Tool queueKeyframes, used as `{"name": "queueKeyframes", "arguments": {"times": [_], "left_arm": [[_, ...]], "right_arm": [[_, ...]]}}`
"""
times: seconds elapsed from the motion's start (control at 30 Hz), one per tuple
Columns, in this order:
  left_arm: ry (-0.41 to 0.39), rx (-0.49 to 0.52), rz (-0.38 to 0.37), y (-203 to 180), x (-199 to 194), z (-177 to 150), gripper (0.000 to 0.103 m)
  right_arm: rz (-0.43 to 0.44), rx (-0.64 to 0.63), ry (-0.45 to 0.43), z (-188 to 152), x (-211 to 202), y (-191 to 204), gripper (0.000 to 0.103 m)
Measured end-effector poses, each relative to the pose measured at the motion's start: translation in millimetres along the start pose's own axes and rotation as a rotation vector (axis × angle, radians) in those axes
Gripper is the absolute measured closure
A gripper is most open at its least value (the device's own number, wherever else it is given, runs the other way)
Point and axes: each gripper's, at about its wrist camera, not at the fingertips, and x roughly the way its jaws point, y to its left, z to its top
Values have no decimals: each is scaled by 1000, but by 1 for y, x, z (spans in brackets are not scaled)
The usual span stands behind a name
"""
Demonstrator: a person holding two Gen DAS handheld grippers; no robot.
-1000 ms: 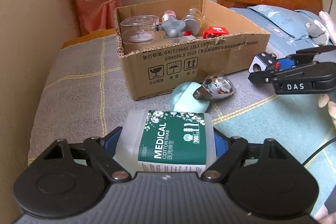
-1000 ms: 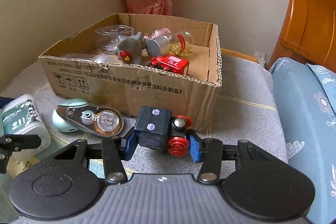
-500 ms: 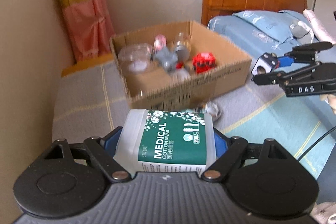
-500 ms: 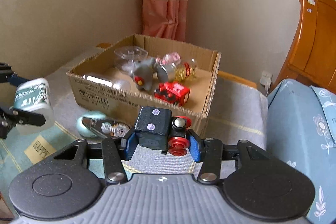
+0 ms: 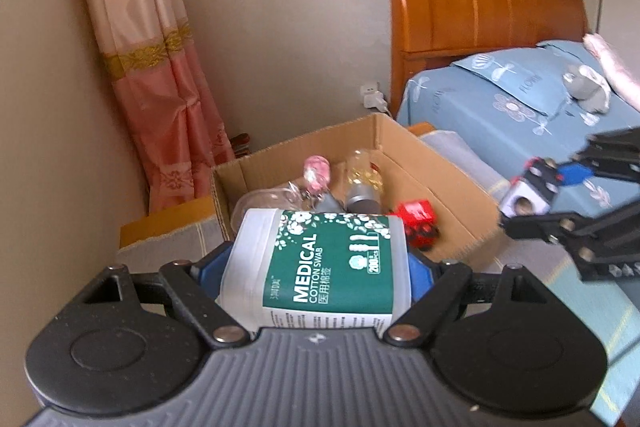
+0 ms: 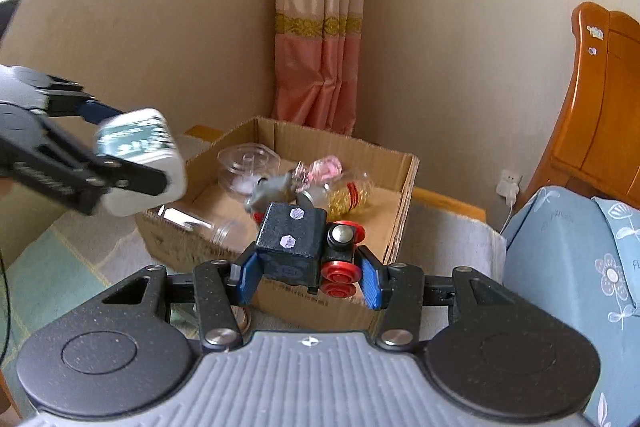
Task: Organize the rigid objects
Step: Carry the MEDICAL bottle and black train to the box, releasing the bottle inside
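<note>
Bedroom, bed [image 6: 60, 255] w/ cardboard box [image 6: 404, 203] on it. Left hand-held gripper [image 5: 320, 267] clamped on cotton swab jar [image 5: 320, 267]; right hand-held gripper [image 6: 310, 267] clamped on toy train [image 6: 308, 247]. Both over box. Risk: grippers collide at drop; jar may land on glass items.

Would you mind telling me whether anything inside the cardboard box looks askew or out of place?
Nothing looks damaged or spilled, but the cardboard box is a loose jumble: the clear jar lies on its side, and the gold-filled bottle lies tipped over.
</note>
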Motion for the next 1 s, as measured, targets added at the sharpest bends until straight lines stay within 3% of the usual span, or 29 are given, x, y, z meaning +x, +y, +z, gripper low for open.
{"name": "queueKeyframes", "arguments": {"times": [0.23,0.33,0.4,0.9,1.0], "left_arm": [[36,-51,12,10,38,4,18],[70,-87,4,14,46,0,7],[74,-103,3,16,46,-4,6],[52,-88,-5,17,7,-23,5],[56,-80,-1,15,1,-27,2]], "right_arm": [[-12,-8,0,12,7,-6,48],[-13,-14,6,15,11,-8,48],[-13,-18,10,17,16,-8,48],[-87,8,78,66,95,-33,48],[-116,11,88,73,106,-35,39]]}}
